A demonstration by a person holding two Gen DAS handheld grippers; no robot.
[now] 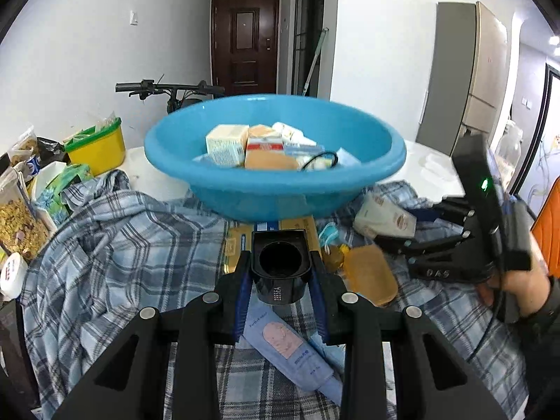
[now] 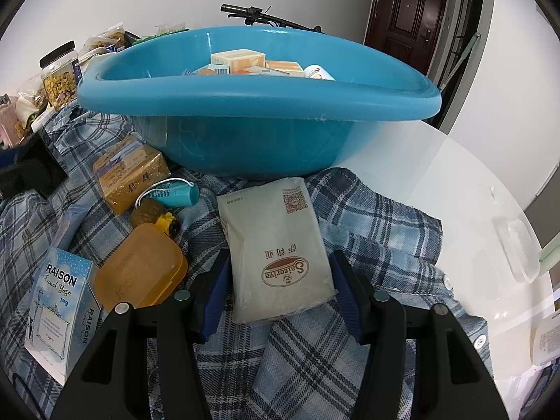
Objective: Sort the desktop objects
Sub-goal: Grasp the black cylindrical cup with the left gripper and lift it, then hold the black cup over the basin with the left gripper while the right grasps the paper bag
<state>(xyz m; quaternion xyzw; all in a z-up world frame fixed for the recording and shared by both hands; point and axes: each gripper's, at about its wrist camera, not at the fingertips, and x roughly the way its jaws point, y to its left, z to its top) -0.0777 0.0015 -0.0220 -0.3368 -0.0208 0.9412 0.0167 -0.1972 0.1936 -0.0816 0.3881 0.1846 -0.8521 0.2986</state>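
My left gripper [image 1: 281,273] is shut on a black ZEESEA box [image 1: 281,269], open end facing the blue basin [image 1: 273,189], held above the plaid cloth. The basin holds several boxes and packets [image 1: 245,147]. My right gripper [image 2: 280,273] is open, its jaws on either side of a grey-white Saizeriya packet [image 2: 276,245] lying on the cloth; whether they touch it I cannot tell. The right gripper also shows in the left wrist view [image 1: 413,234] at the same packet [image 1: 381,215].
An orange plastic case [image 2: 140,273], a RAISON box [image 2: 59,315], a brown box [image 2: 129,171], a teal tube [image 2: 175,192] and a blue tube [image 1: 290,350] lie on the plaid cloth [image 2: 315,367]. Jars and snack bags [image 2: 59,73] stand left. A yellow tub [image 1: 98,147] stands behind.
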